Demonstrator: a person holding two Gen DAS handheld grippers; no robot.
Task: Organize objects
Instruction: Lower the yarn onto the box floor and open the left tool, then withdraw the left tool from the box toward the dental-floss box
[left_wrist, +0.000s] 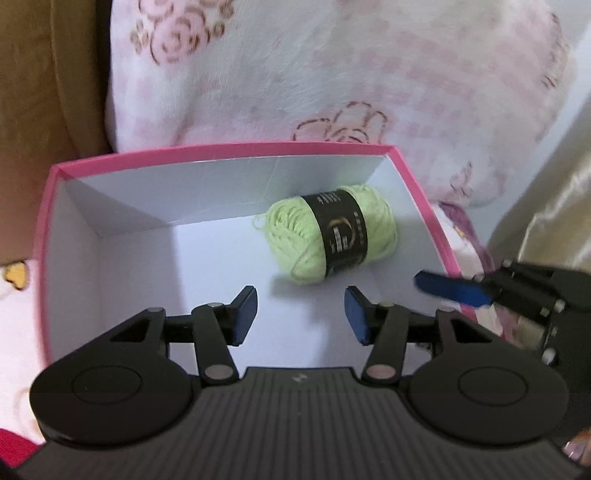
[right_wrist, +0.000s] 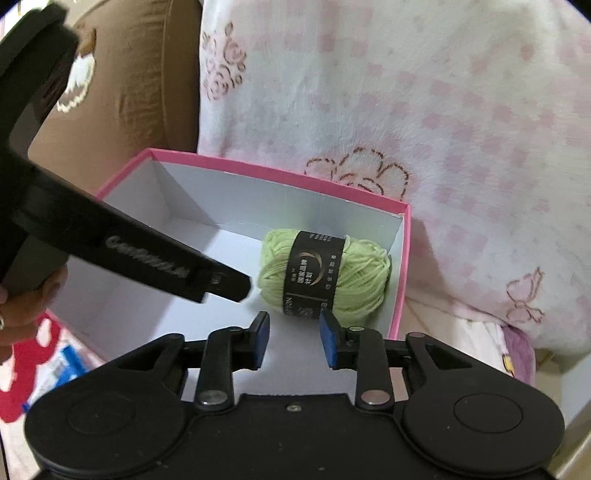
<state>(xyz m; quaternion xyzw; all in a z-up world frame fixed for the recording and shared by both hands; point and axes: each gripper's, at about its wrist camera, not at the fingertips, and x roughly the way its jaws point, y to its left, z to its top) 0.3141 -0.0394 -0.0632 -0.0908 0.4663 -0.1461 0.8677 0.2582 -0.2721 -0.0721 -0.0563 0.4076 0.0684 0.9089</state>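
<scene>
Both grippers (left gripper (left_wrist: 301, 315), right gripper (right_wrist: 293, 339)) hang spread and empty above boxed green yarn (left_wrist: 332, 238).

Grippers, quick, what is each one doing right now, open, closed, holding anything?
Left gripper: open, empty, above the pink box.
Right gripper: open, empty, just short of the green yarn ball.

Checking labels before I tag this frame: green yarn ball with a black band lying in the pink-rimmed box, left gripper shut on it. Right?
Not quite. The left gripper is open and empty; the left wrist view shows its pads apart, short of the green yarn ball. The rest holds: the ball with its black band lies in the pink-rimmed box.
</scene>
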